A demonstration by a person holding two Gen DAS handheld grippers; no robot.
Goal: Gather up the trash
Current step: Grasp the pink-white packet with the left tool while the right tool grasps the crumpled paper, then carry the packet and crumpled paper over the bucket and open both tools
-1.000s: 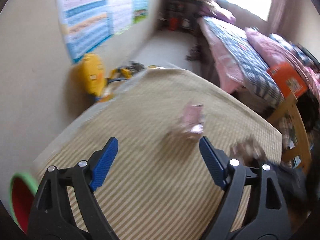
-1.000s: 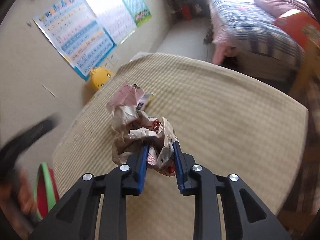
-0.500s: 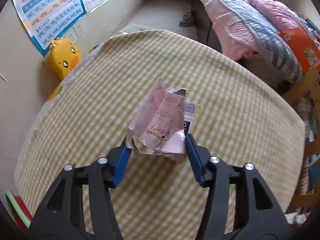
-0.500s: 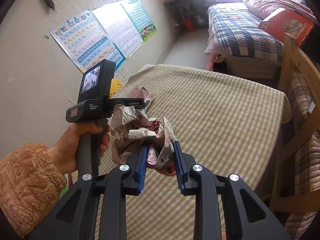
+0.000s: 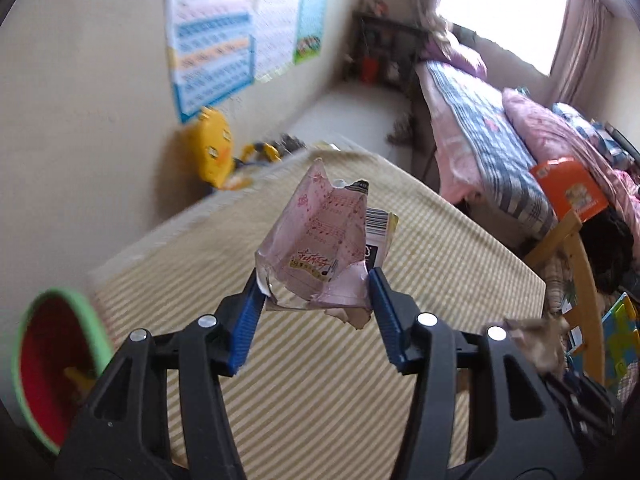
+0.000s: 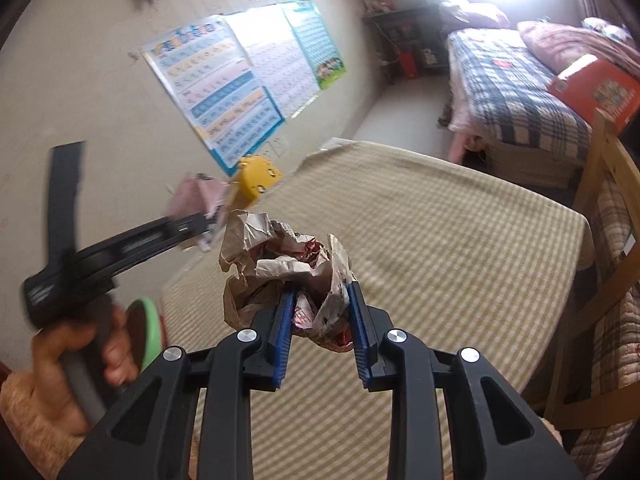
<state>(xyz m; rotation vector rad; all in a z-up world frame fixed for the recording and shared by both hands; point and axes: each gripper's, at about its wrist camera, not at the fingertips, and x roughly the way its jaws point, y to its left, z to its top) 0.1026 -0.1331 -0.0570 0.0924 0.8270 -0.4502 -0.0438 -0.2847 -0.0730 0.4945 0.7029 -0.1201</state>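
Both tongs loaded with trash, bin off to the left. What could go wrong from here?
1. The left tongs pinch only the bottom edge of the pink wrapper; most of it stands free, so it may slip out in transit.
2. The crumpled paper bulges well beyond the right tongs; loose folds could snag or tear.
3. The red bin sits at the table's edge, so a drop could miss.

My left gripper (image 5: pixel 316 296) was raised, blue pads clamped on a pink wrapper (image 5: pixel 320 246). My right gripper (image 6: pixel 320 312) pinched crumpled paper (image 6: pixel 280 264). My left hand (image 6: pixel 80 356) gripped its handle, sleeve at wrist.
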